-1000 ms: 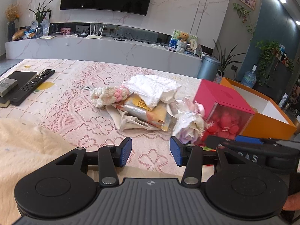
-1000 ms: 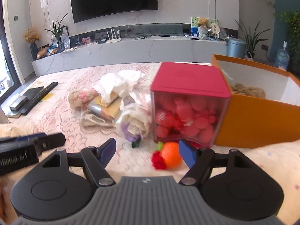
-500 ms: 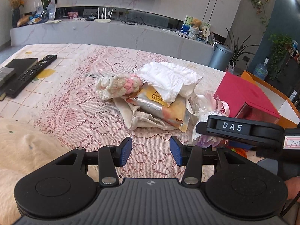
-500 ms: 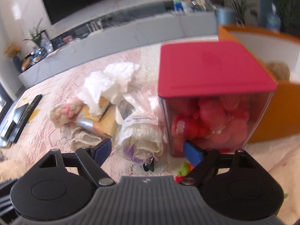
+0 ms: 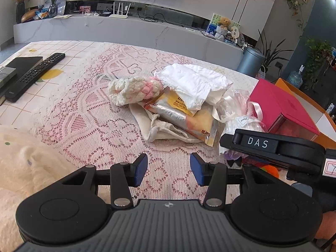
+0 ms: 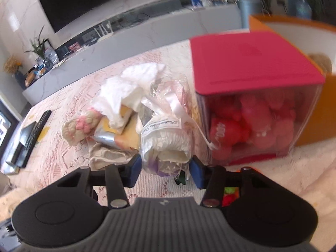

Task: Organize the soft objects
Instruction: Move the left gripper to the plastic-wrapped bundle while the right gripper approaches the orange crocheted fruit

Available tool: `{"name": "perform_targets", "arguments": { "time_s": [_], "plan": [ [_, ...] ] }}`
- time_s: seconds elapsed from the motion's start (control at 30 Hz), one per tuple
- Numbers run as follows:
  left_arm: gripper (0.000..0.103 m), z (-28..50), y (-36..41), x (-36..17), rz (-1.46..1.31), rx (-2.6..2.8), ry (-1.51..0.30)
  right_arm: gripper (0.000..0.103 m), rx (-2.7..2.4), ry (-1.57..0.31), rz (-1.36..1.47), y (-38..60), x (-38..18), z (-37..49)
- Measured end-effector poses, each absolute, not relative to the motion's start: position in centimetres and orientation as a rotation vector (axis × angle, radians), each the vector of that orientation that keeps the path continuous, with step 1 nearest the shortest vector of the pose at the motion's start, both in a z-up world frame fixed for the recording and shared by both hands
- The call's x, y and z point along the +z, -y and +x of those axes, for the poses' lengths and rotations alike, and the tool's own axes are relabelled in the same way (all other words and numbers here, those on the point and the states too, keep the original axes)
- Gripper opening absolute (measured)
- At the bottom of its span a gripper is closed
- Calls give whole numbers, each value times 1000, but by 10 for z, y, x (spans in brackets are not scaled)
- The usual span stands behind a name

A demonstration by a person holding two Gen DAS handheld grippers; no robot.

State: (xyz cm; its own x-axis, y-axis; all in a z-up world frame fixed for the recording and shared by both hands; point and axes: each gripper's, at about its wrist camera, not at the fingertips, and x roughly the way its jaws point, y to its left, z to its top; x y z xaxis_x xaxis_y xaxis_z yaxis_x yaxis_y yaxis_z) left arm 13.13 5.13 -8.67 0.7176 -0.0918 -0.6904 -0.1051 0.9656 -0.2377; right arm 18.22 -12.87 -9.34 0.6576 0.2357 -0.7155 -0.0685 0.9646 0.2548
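change: our right gripper [image 6: 164, 171] has closed in around the wrapped bundle [image 6: 166, 138], pads beside it, grip unconfirmed | left gripper [image 5: 169, 169] open, empty | bundle on lace cloth [image 5: 88, 113] beside red box [image 6: 252, 67] | next: orange box [image 6: 310, 113]

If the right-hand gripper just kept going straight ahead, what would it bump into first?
Most likely the clear-wrapped white bundle. It already sits between the blue pads of the right gripper, whose jaws are open around it. Contact isn't clear, since the picture is blurred. The red-lidded box lies off to the right.
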Motion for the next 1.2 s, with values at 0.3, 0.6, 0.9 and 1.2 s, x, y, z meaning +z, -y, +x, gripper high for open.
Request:
{"name": "perform_targets", "arguments": {
  "time_s": [0.3,0.6,0.9,1.2],
  "plan": [
    [55,128,-51,-84,-271,3,-758,28,186,-800,170,126,-93,179],
    [55,121,-50,-72,-262,-36,-723,0,255,-755,95,123,-74,166],
    [55,96,-62,-56,-331,-72,-711,0,395,-843,85,132,-70,133],
    [75,85,-42,-50,-271,-177,-664,33,357,-810,82,159,-63,103]
  ]
}}
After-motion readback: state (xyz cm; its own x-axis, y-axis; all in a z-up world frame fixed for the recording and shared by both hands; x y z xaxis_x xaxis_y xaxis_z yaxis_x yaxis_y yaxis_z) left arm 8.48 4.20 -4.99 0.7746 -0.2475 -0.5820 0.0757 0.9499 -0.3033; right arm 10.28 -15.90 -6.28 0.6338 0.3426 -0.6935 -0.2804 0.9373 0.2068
